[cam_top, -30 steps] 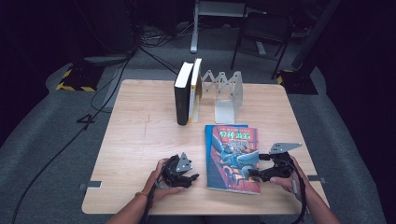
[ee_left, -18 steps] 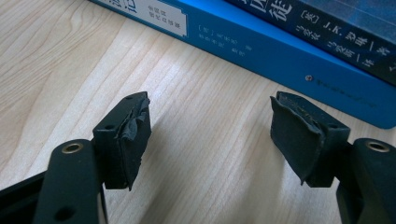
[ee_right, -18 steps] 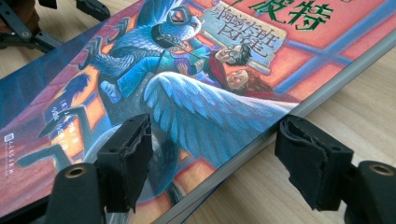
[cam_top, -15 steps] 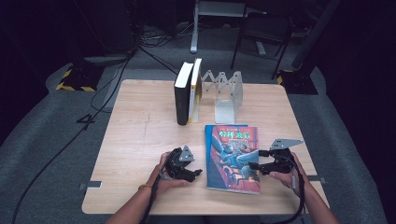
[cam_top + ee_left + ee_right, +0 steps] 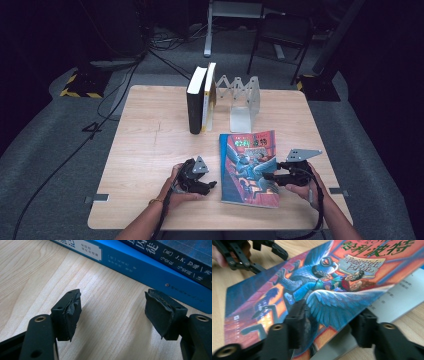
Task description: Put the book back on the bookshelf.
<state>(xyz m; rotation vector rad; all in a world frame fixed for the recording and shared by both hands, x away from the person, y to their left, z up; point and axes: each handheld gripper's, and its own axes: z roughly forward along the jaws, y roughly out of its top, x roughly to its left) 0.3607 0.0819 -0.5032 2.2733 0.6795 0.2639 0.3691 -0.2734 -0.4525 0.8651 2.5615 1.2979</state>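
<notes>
- My right fingers (image 5: 268, 176) reach in from the book's right edge, one above the front cover and one under it. They have just been closing, with the lifted cover between them. In the right gripper view the cover stands raised off the pages, and I cannot tell whether the pads press on it yet.
- My left fingers (image 5: 212, 186) are spread wide with nothing between them. In the left gripper view only bare wood shows in the gap. They sit low over the bench (image 5: 150, 150), just beside the book's left edge and pointing at its blue spine.
- My left hand (image 5: 176, 187) lies on the bench near the front edge. My right hand (image 5: 302, 182) is at about the same depth on the other side of the book.
- The colourful book (image 5: 250, 167) lies flat on the bench, front-right of centre, between my two hands. Its cover faces up, with a winged blue creature on an orange-red ground, and its spine is on the left.
- Farther back, near the middle of the bench's far side, a black book (image 5: 195, 102) stands upright. A lighter book (image 5: 210, 97) stands just beside it on its right, and the two seem to touch.
- Right of those books stands a white folding book rack (image 5: 241, 100), its zigzag links stretched along the back and one upright plate facing me. The rack is well apart from the flat book.
- Beyond the bench, cables trail over a grey floor (image 5: 75, 145) into the dark.
</notes>
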